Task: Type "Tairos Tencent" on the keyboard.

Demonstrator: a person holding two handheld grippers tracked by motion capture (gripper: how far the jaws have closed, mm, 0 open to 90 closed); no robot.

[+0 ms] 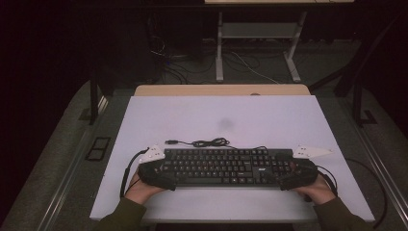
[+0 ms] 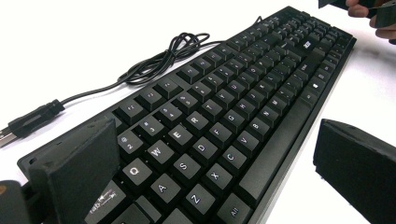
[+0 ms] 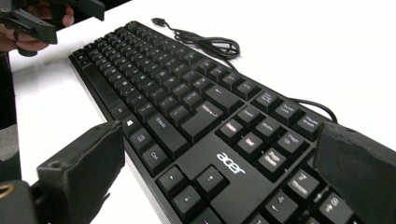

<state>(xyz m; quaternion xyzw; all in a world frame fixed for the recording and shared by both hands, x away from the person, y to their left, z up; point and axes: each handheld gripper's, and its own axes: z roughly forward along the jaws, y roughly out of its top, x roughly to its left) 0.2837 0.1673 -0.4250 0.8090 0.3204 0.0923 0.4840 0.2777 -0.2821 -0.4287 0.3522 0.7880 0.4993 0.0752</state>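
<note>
A black plastic keyboard (image 1: 226, 167) lies lengthwise near the front edge of a white, matte tabletop (image 1: 269, 120), with a hand-held tool at each end. The left tool (image 1: 156, 174) straddles the keyboard's left end: in the left gripper view one blunt, rubbery black jaw stands over the corner by the Tab key while the other hangs off the front edge above bare white surface, the gap between them wide and nothing clamped. The right tool (image 1: 296, 175) is set the same way at the number-pad end, its jaws spread wide on either side of the arrow keys and the printed logo, gripping nothing. The keycaps are low, square and slightly dished, with pale legends; the long space bar is smooth and plain. A thin black cable (image 1: 209, 142) leaves the back of the keyboard, bunches into a loose tangle on the tabletop just behind it and ends in a moulded USB plug (image 1: 170, 142) with a bare metal tip. From the high view the person's hands (image 1: 139, 190) wrap the tool bodies, olive sleeves cut off by the lower frame, and the jaw tips are hard to make out against the dark keys. Grey three-cornered plates top each tool. Whether the jaws touch the keyboard cannot be told. The room beyond the tabletop is dark, its floor wiring dim.
</note>
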